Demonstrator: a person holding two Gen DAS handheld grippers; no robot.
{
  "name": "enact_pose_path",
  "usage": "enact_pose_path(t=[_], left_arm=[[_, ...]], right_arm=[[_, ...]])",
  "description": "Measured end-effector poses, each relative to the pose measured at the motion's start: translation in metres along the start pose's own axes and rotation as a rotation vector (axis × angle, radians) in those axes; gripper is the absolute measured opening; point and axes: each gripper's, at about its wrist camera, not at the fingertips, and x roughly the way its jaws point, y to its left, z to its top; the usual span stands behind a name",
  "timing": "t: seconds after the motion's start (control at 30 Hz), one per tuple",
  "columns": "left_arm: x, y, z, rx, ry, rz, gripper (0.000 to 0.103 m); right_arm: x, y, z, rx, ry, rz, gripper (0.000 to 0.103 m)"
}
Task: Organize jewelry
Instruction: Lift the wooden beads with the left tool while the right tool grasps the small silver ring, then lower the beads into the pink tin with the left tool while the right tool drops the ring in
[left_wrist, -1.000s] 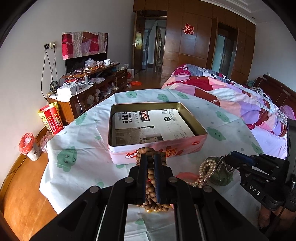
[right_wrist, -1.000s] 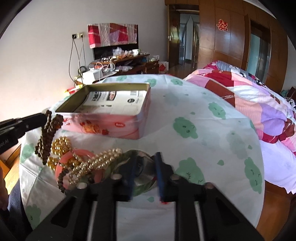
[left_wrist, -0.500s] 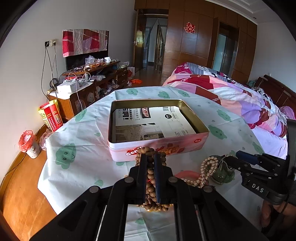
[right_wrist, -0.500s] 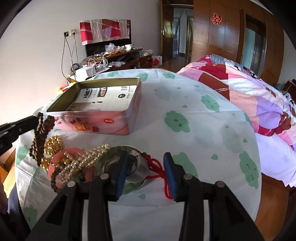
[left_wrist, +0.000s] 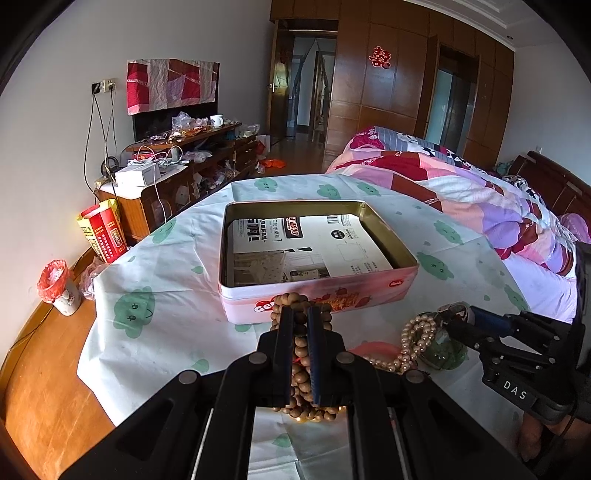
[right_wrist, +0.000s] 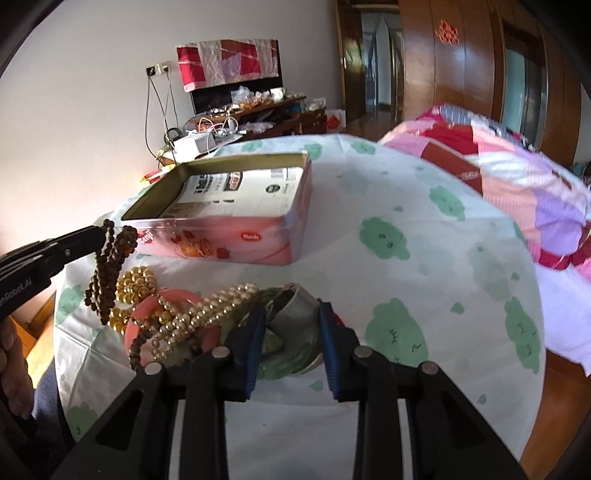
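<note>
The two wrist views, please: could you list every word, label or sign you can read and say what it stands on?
"DAS": white letters on the right tool's body.
"nRobot.AI", start cut off: on the left tool's body.
Red double-happiness sign: on the wardrobe door.
Red logo and lettering on the pink tin's side: too blurred to read.
Print on the card inside the tin: too small to read.

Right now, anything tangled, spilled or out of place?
Yes: the pearl strand, pink bangle, gold beads and green bangle lie in one overlapping heap on the tablecloth. The tin holds no jewelry.
</note>
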Motion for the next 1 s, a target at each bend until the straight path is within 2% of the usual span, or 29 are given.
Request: enact_pose_path(t=[0.07,0.13,0.27,0.53,1.0], left_arm=[[-0.001,0.0,0.001,0.002,-0.005,0.0,0.006],[-0.002,0.001,0.002,0.001,-0.009,-0.002,0.006],[-0.003,0.001,0.003,0.002,-0.011,-0.004,0.006],[-0.008,0.007,0.01,-0.009,-0.038,0.003,0.006],[-0.009,0.009,0.032,0.009,-0.078,-0.022,0.006]], right_arm=[[-0.004,0.004,0.001,-0.026,-0.024,-0.021,0.031],[-0.008,0.007,0.002,-0.046,-0.045,-0.029,0.018],[-0.012,0.014,0.005,-0.091,-0.067,-0.052,0.018],[-0.023,0.014,0.013,-0.099,-0.1,-0.046,0.018],[-0.045,0.02,0.05,-0.161,-0.2,-0.043,0.017]])
